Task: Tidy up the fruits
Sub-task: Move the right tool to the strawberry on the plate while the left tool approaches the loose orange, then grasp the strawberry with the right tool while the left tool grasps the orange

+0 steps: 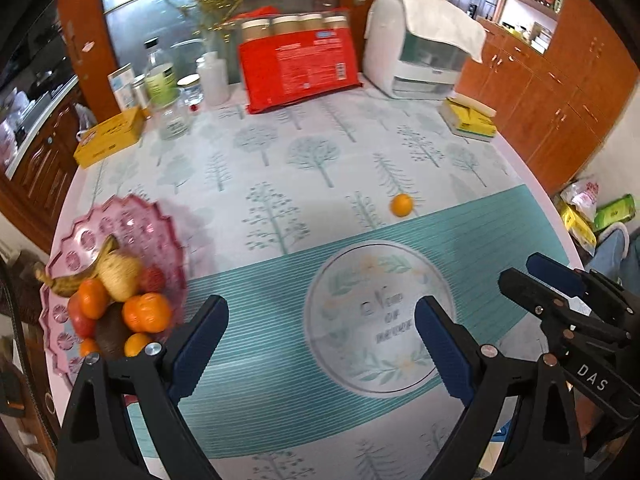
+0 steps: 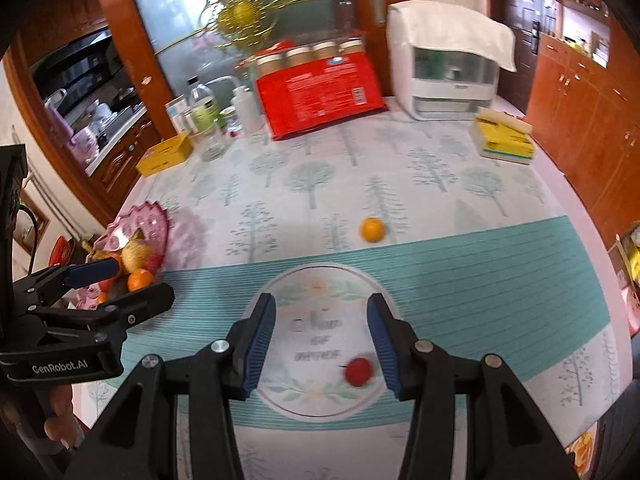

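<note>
A pink scalloped fruit plate (image 1: 132, 220) sits at the table's left edge, holding a banana (image 1: 76, 276), a pale pear, oranges (image 1: 146, 312) and other fruit; it also shows in the right wrist view (image 2: 140, 220). A loose small orange (image 1: 401, 205) (image 2: 372, 229) lies mid-table. A small red fruit (image 2: 359, 371) lies between the fingers of my right gripper (image 2: 322, 344), which is open and empty. My left gripper (image 1: 320, 344) is open and empty, to the right of the plate. Each gripper shows in the other's view, the right one (image 1: 560, 280) and the left one (image 2: 100, 284).
At the table's back stand a red package (image 1: 298, 66), jars, bottles, a glass (image 1: 174, 118), a yellow box (image 1: 110, 136), a white appliance (image 1: 420, 46) and a yellow-green box (image 1: 470, 118). Wooden cabinets are at the right.
</note>
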A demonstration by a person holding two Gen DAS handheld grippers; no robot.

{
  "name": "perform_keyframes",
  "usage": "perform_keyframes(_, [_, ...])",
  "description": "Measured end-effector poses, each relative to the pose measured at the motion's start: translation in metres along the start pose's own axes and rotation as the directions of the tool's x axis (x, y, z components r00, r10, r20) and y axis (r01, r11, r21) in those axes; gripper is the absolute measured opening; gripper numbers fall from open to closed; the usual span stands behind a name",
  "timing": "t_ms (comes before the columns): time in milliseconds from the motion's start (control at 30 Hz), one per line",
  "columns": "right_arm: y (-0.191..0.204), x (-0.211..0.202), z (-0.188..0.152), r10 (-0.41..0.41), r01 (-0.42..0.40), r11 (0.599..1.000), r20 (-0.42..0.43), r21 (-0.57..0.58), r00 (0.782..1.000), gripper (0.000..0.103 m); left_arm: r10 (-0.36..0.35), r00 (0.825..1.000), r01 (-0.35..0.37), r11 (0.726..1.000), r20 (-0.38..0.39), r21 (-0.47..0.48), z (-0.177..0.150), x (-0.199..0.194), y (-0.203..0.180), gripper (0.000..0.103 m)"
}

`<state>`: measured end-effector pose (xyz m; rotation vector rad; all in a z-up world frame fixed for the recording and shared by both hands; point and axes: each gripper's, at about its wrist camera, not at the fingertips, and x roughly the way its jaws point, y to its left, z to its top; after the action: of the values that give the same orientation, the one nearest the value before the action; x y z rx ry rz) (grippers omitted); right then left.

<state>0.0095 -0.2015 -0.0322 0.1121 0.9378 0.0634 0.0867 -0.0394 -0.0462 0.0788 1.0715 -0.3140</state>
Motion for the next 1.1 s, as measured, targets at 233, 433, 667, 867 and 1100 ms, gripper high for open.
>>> perform_keyframes(233, [-0.042, 0.0, -0.008, -0.03, 0.03, 0.999, -0.012, 0.023, 0.999, 0.048, 0.006, 1.0, -0.006, 0.999, 0.005, 0.039, 0.015, 0.013, -0.031, 0.094])
perform_keyframes(433, [-0.069, 0.029, -0.031, -0.011, 0.021, 0.996, -0.115, 0.085, 0.993, 0.048, 0.043, 0.999, -0.044, 0.993, 0.009, 0.108, 0.029, 0.033, -0.047, 0.094])
perform_keyframes(667, [-0.064, 0.07, -0.058, 0.066, -0.047, 0.995, -0.222, 0.091, 0.973, 0.048, 0.091, 0.995, -0.079, 0.968, -0.036, 0.238, 0.035, 0.07, -0.063, 0.094])
perform_keyframes(867, [-0.044, 0.1, -0.063, 0.101, -0.092, 0.995, -0.261, 0.045, 0.96, 0.048, 0.112, 0.99, -0.083, 0.957, -0.089, 0.277, 0.032, 0.096, -0.063, 0.094])
perform_keyframes(1100, [-0.029, 0.126, -0.067, 0.074, -0.087, 0.996, -0.317, -0.03, 0.945, 0.039, 0.113, 0.986, -0.078, 0.962, -0.124, 0.263, 0.037, 0.114, -0.053, 0.094])
